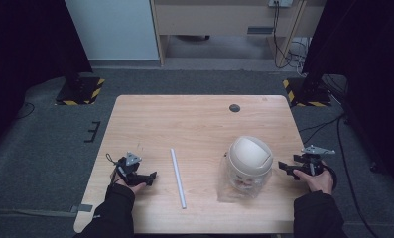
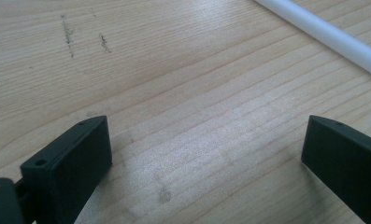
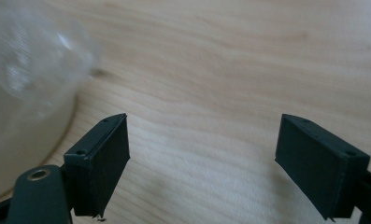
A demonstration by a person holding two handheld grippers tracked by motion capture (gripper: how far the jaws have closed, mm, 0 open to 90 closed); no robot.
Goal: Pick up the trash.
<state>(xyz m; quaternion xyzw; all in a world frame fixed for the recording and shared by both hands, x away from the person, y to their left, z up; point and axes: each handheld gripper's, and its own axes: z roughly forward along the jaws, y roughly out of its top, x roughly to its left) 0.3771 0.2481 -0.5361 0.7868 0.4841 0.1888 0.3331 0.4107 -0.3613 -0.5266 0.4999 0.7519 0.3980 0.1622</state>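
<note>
A clear plastic bin (image 1: 246, 179) with a cream dome lid (image 1: 250, 153) stands on the wooden table (image 1: 194, 124), right of centre near the front. A thin white tube (image 1: 178, 177) lies left of it, running front to back. My left gripper (image 1: 152, 176) rests low at the front left, open, nothing between its jaws; the white tube (image 2: 332, 36) crosses the upper right of the left gripper view. My right gripper (image 1: 283, 166) is open just right of the bin, and the bin's clear wall (image 3: 24, 93) shows blurred at the left of the right gripper view.
A small dark round hole cover (image 1: 234, 108) sits near the table's far edge. Dark stands with yellow-black striped bases (image 1: 80, 91) flank the table on the grey carpet. Cables (image 1: 333, 124) trail on the floor at the right.
</note>
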